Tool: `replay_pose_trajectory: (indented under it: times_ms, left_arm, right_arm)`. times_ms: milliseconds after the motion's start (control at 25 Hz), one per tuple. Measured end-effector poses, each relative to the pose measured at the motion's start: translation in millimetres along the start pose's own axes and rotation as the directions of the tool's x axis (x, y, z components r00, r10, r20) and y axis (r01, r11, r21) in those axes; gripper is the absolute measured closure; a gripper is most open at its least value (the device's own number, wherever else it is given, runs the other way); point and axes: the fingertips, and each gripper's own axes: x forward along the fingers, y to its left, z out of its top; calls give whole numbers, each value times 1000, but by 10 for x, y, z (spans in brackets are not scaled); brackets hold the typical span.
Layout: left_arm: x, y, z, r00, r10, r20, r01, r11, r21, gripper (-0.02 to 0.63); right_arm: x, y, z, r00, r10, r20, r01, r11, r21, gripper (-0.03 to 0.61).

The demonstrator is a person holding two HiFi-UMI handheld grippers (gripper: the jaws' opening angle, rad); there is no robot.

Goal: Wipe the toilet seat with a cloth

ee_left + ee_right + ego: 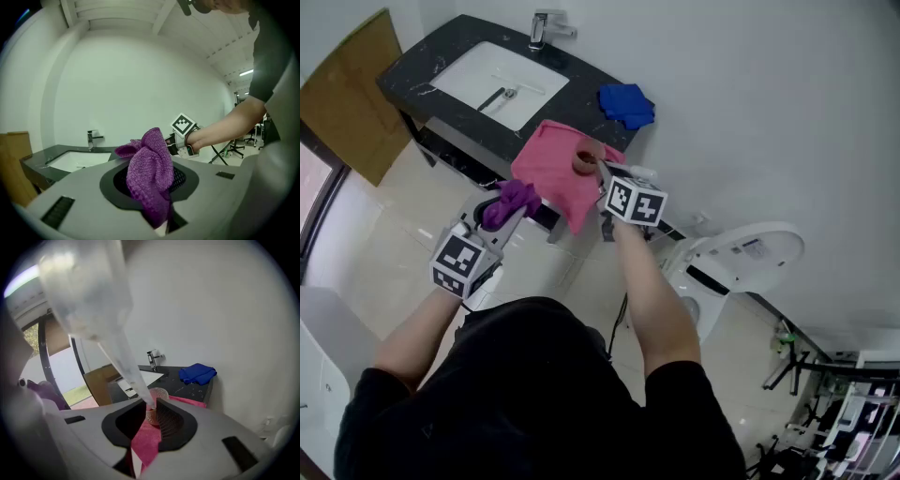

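My left gripper is shut on a bunched purple cloth, held up in the air over the floor. To its right, my right gripper holds a pink cloth that hangs from its jaws. A clear plastic bottle sits in the same grip, and its round end pokes out past the jaws. The white toilet stands lower right of the right gripper, its lid up. Both grippers are well away from it.
A black counter with a white basin and a faucet lies ahead. A blue cloth rests on the counter's right end. A wooden panel stands at the left. Stands and gear crowd the lower right.
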Motion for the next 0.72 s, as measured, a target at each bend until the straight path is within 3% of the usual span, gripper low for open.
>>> replay_pose_trajectory:
  times_ms: [240, 480, 720]
  left_arm:
    - [71, -2, -3, 1000, -16, 9, 16, 1000, -9, 520]
    - [122, -33, 29, 999, -38, 19, 38, 999, -11, 522]
    - [224, -143, 105, 996, -78, 32, 78, 997, -9, 521]
  right_arm:
    - [-13, -9, 68, 999, -8, 37, 7, 999, 32, 541]
    - [-285, -42, 303, 990, -27, 139, 19, 998, 62, 541]
    - [-836, -45, 638, 950, -12, 312, -46, 983, 177, 541]
